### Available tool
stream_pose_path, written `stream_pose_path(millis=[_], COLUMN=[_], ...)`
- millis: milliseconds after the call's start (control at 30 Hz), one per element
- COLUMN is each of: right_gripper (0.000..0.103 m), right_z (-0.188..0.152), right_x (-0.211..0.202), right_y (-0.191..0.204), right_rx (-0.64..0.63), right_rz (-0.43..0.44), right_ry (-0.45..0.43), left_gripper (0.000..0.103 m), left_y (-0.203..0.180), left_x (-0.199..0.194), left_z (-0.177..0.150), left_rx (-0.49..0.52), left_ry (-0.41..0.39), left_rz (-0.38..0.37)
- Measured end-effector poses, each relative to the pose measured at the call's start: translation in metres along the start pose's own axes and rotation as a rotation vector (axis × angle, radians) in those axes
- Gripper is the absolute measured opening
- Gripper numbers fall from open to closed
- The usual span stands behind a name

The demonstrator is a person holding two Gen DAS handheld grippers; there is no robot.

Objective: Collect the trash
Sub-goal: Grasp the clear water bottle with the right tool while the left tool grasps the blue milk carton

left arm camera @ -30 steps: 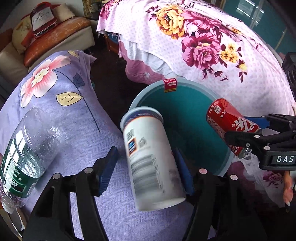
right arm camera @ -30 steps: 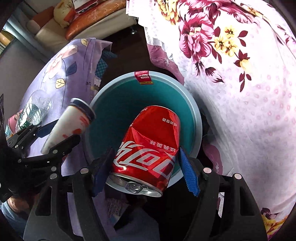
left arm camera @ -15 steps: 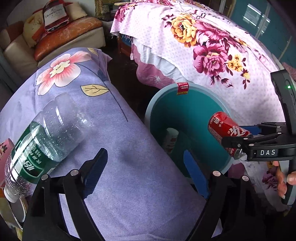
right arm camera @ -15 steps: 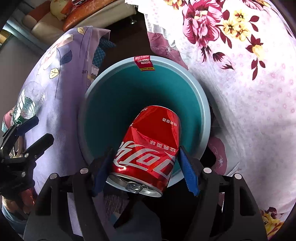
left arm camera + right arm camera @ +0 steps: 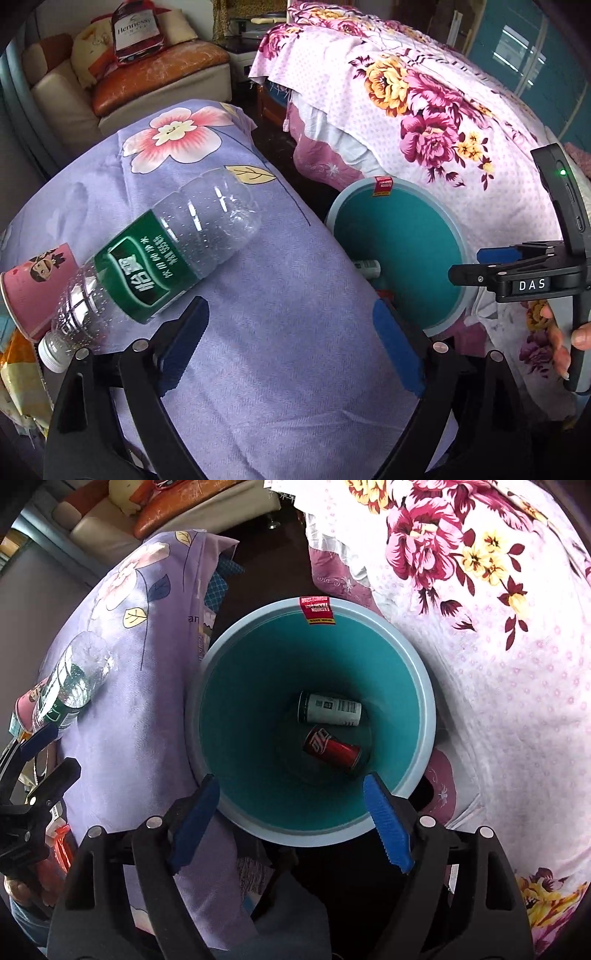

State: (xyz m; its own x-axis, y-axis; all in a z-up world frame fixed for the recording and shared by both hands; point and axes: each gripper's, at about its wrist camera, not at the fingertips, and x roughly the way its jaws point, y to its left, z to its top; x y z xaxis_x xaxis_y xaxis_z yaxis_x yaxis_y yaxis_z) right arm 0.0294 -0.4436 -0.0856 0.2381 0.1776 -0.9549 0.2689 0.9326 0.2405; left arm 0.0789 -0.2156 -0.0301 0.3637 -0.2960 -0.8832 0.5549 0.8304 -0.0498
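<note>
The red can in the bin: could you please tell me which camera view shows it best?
The right wrist view: it looks straight down into the teal bin, showing the red can lying on the bottom beside the white can. The left wrist view shows only a red sliver behind the purple cloth.

Our grippers (image 5: 291, 823) are black, with blue ridged pads (image 5: 386, 821), silver screws, and white "DAS" lettering (image 5: 532, 285).

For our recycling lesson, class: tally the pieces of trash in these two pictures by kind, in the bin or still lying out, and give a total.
Drink cans: 2, a red crushed metal can and a white-and-dark metal can, both in the teal round plastic bin.
Plastic bottles: 1, a clear bottle with green label on the purple cloth.
Paper cups: 1, a pink printed cup beside the bottle.
Total: 4
</note>
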Motion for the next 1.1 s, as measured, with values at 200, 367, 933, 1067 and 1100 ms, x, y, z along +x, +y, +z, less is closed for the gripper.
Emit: stream_pose_path(millis=[200,367,933,1067,1100], right_gripper=[0.080,0.080,0.080,0.080,0.080], right_z=[-0.006,-0.012,-0.007,0.001,0.002], right_x=[-0.010,-0.017,-0.023,-0.009,-0.007], right_y=[0.042,0.079,0.269,0.295,0.299], right_rx=[-0.088,-0.180,-1.007,-1.212,-1.241], right_rz=[-0.027,-0.048,-0.183,-0.236,-0.247], right_ry=[-0.009,-0.019,-0.046,-0.033,-0.026], left_gripper=[0.092,0.092,0.092,0.092,0.092], left_y=[0.026,0.055,0.175,0.212,0.221], left_x=[-0.022,-0.043,-0.103,-0.115,-0.117], left_z=[-0.015,-0.028,-0.065,-0.059,-0.055], left_rx=[-0.016,-0.059,-0.188,-0.254,-0.271], left_ry=[-0.013,-0.026,-0.032,-0.023,-0.020], left_rz=[0.029,0.046,0.175,0.172,0.172])
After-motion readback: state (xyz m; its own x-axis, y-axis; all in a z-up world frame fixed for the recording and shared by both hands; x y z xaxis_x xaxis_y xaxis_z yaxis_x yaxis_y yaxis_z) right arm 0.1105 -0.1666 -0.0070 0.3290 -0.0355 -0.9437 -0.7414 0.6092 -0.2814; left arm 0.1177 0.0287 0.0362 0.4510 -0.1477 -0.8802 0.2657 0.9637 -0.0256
